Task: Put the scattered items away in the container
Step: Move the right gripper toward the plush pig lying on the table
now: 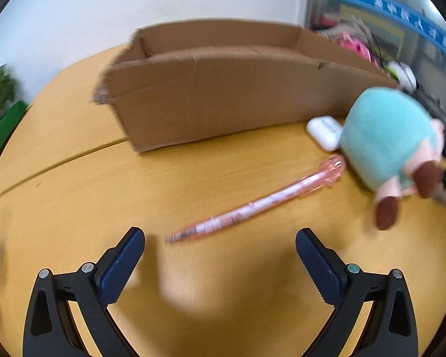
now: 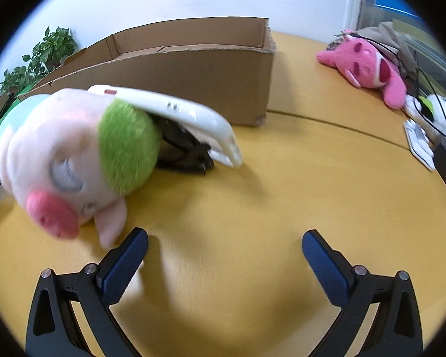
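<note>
The pink pen is faced by the left gripper, jaws spread and empty (the right gripper likewise); a pickup is judged next, then the cardboard box.

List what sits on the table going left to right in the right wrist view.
Pig plush toy → white device leaning over it → cardboard box behind → pink plush toy → white plush toy at the far right edge.
</note>
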`<action>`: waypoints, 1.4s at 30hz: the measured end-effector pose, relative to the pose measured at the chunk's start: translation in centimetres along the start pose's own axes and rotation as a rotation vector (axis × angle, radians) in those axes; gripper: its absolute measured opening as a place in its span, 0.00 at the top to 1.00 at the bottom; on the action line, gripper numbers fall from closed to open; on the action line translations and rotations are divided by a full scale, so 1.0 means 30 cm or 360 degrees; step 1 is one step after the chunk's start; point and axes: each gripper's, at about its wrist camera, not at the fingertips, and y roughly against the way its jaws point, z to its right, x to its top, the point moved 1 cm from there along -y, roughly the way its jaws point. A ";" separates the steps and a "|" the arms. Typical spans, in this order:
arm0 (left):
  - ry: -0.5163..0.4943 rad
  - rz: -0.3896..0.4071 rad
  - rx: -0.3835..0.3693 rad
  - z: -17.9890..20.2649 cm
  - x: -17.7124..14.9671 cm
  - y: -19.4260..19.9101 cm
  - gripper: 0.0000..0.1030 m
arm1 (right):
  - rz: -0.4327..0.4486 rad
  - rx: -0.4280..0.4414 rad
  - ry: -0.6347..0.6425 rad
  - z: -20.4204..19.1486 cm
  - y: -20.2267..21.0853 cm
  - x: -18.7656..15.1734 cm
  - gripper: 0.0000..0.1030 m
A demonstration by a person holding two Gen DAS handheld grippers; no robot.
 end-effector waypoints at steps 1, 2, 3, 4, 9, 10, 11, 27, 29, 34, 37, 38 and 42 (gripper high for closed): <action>0.0044 0.0063 0.0013 0.006 0.002 0.049 0.00 | 0.0000 -0.0008 -0.0012 0.004 0.008 -0.010 0.00; 0.0082 0.0128 0.0019 0.015 0.008 0.092 0.00 | 0.0000 -0.0017 -0.0027 0.006 0.016 -0.020 0.00; 0.0139 0.0226 0.0014 0.027 0.022 0.155 0.00 | 0.0000 -0.0022 -0.0039 0.007 0.022 -0.027 0.00; 0.0190 0.0307 -0.0004 0.042 0.037 0.207 0.00 | 0.0001 -0.0015 -0.0051 0.005 0.029 -0.033 0.00; 0.0190 0.0526 -0.0055 0.169 0.102 0.348 0.00 | 0.0095 0.0094 -0.0097 -0.050 0.095 -0.015 0.00; 0.0166 0.0538 -0.0053 0.193 0.107 0.354 0.00 | 0.0135 0.0088 -0.0078 -0.072 0.118 -0.004 0.00; 0.0143 0.0534 -0.0037 0.232 0.118 0.348 0.00 | 0.0179 0.0073 -0.0054 -0.093 0.141 0.009 0.00; 0.0021 0.0338 -0.0115 0.474 0.140 0.254 0.00 | 0.0346 0.0070 0.0102 -0.235 0.280 0.073 0.01; 0.0049 0.0324 -0.0115 0.471 0.146 0.248 0.00 | 0.0344 0.0092 0.0100 -0.234 0.280 0.070 0.01; 0.0108 0.0287 -0.0126 0.458 0.150 0.223 0.00 | 0.0332 0.0095 0.0090 -0.227 0.270 0.064 0.01; 0.0131 0.0262 -0.0144 0.458 0.146 0.209 0.00 | 0.0324 0.0112 0.0078 -0.224 0.261 0.065 0.01; 0.0133 0.0256 -0.0157 0.459 0.145 0.205 0.00 | 0.0321 0.0119 0.0083 -0.225 0.258 0.065 0.01; 0.0128 0.0246 -0.0191 0.468 0.147 0.194 0.00 | 0.0315 0.0115 0.0116 -0.231 0.250 0.064 0.01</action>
